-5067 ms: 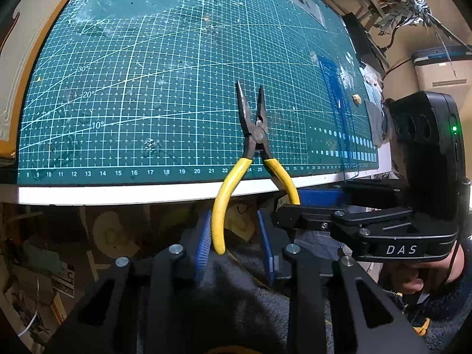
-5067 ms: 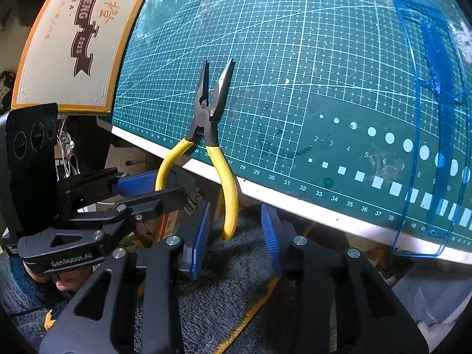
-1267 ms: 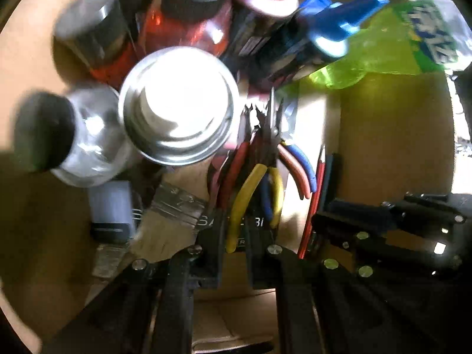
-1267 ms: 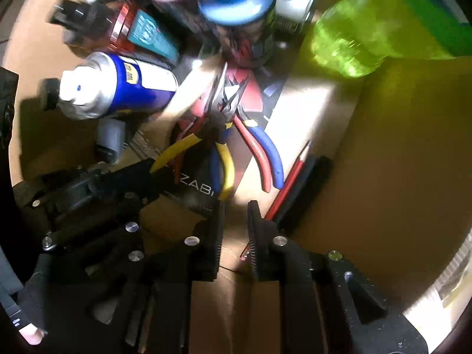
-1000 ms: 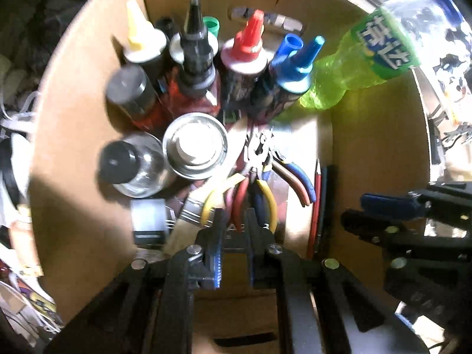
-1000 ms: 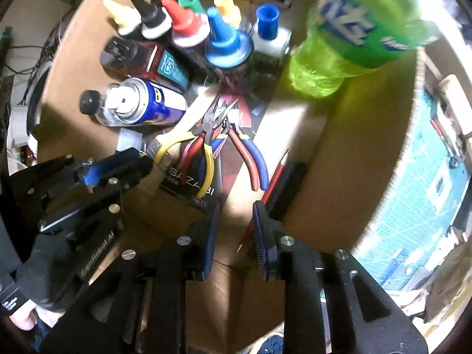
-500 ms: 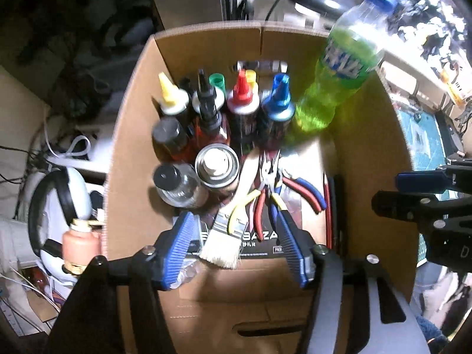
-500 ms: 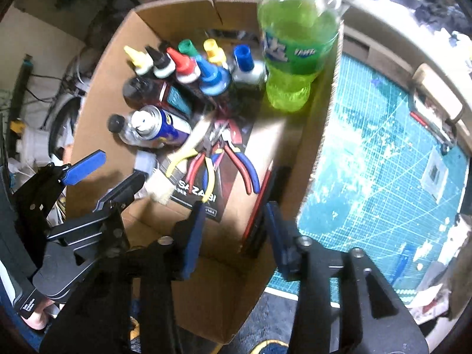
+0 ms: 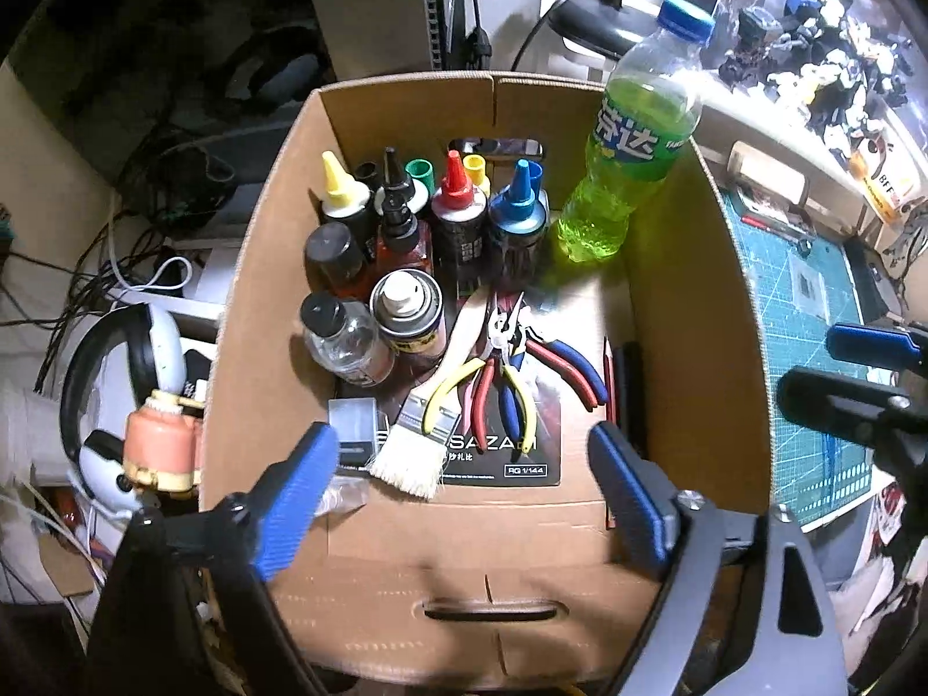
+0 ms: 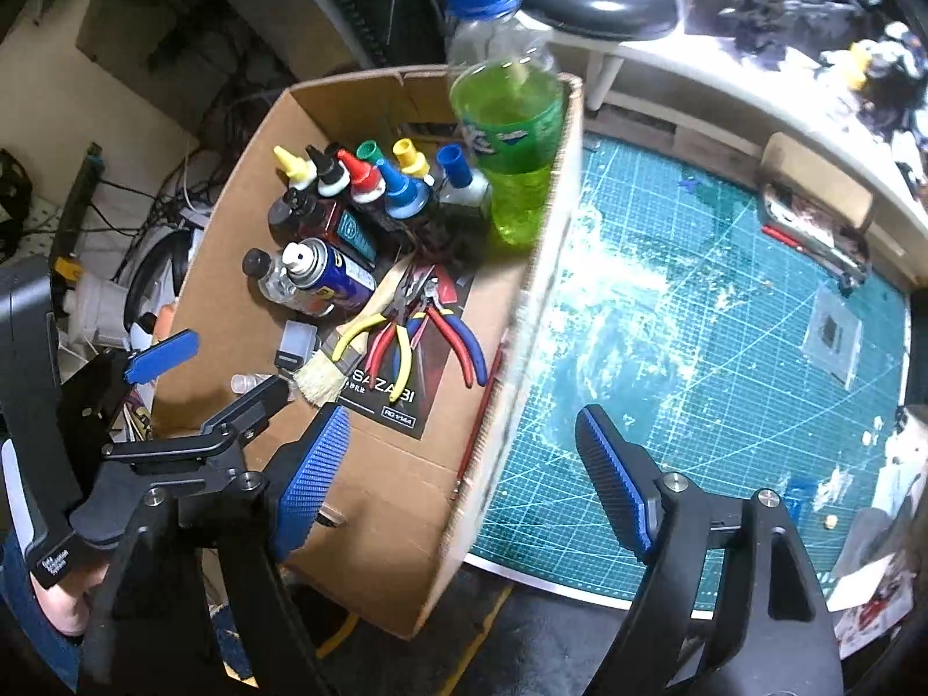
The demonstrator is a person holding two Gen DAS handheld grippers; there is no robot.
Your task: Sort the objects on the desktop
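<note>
The yellow-handled pliers (image 9: 449,391) lie on the floor of the cardboard box (image 9: 261,290), among other pliers and next to a paint brush (image 9: 429,417). My left gripper (image 9: 461,432) hangs above the box's near side, its jaws opening, with nothing between them. In the right wrist view the pliers (image 10: 400,356) show in the same box (image 10: 406,522). My right gripper (image 10: 462,414) hovers over the box's right wall, its jaws also opening and empty. Neither gripper touches the pliers.
Capped squeeze bottles (image 9: 458,209), a spray can (image 9: 406,313) and a green drink bottle (image 9: 626,174) fill the box's far end. Red-and-blue pliers (image 9: 571,362) lie beside the yellow ones. The green cutting mat (image 10: 725,348) lies right of the box. Headphones (image 9: 116,371) and cables sit left of it.
Both grippers have risen out of the box and spread their jaws wide. The yellow pliers stay behind on the box floor; the right gripper has also drifted towards the mat.
</note>
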